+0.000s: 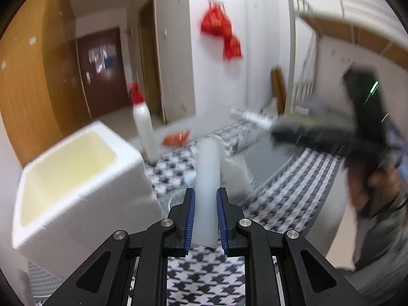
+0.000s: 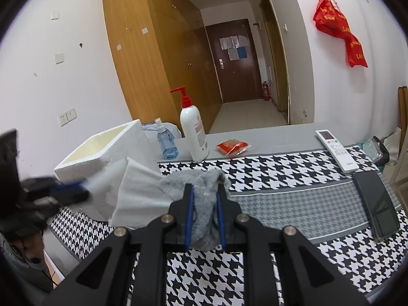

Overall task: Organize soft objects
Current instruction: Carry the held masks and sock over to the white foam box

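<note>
Both claws pinching one grey fluffy cloth: left gripper and right gripper, near white foam box, above houndstooth tablecloth.

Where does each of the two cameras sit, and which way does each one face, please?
Left wrist: on the left gripper, facing the foam box, wall and bed; its fingers clamp a pale cloth; a hand shows.
Right wrist: on the right gripper, facing the door; its fingers clamp a grey towel.
Shared: foam box, pump bottle, red bags.
</note>
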The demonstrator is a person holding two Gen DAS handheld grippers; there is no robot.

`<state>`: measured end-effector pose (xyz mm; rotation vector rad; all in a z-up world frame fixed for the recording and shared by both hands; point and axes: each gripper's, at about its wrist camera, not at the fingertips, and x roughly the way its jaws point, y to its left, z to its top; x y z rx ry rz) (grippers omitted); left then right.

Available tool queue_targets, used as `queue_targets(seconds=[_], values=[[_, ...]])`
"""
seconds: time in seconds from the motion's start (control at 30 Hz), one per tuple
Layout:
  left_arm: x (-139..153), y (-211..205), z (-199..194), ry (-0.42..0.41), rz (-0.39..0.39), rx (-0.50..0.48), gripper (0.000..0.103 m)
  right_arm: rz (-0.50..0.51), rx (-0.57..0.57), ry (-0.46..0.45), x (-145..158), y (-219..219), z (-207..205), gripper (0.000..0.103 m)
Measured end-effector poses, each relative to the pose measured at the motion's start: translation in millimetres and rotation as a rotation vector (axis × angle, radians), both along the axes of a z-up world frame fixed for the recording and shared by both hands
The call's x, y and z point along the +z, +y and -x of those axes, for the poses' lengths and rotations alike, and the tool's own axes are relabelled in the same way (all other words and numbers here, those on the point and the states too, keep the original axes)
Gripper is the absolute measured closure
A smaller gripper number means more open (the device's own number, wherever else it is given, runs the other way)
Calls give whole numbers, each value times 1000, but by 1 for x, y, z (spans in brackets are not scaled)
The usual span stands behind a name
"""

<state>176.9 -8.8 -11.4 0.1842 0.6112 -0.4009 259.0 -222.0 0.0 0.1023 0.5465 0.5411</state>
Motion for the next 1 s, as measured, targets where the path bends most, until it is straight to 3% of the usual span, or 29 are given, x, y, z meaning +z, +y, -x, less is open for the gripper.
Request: queue_targets(seconds=[0.13, 1.0], values=[[4, 3, 2, -18, 43, -3, 84, -5, 3, -13, 2, -1, 4, 83], [42, 17, 10, -145, 70, 82, 84, -5, 77, -84, 24, 20, 16, 83]])
